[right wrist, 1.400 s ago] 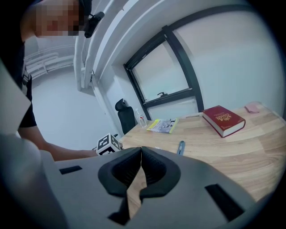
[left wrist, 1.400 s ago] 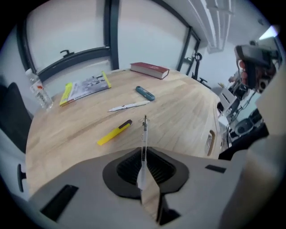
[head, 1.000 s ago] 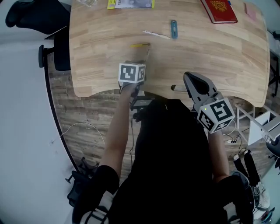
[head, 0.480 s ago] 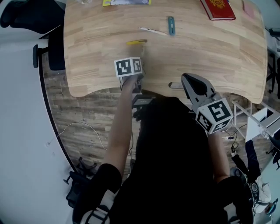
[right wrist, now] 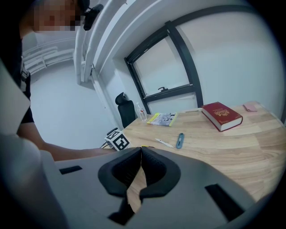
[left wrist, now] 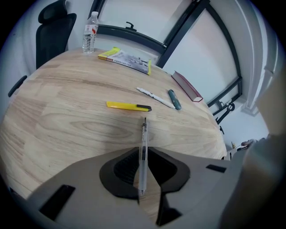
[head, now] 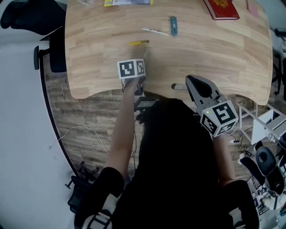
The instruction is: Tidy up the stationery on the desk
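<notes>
Pinching a clear pen (left wrist: 143, 156) at lower centre of its view, the left tool (left wrist: 142, 150) hovers over the counter (left wrist: 67, 125); the right tool (right wrist: 140, 154) is pressed together, empty.

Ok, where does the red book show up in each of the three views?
Head view: the red book lies at the top edge, right of centre, on the desk.
Left gripper view: the red book is right of centre, at the desk's far edge.
Right gripper view: the red book is right of centre.
Shared landmark: the teal pen, always left of and below the book.
</notes>
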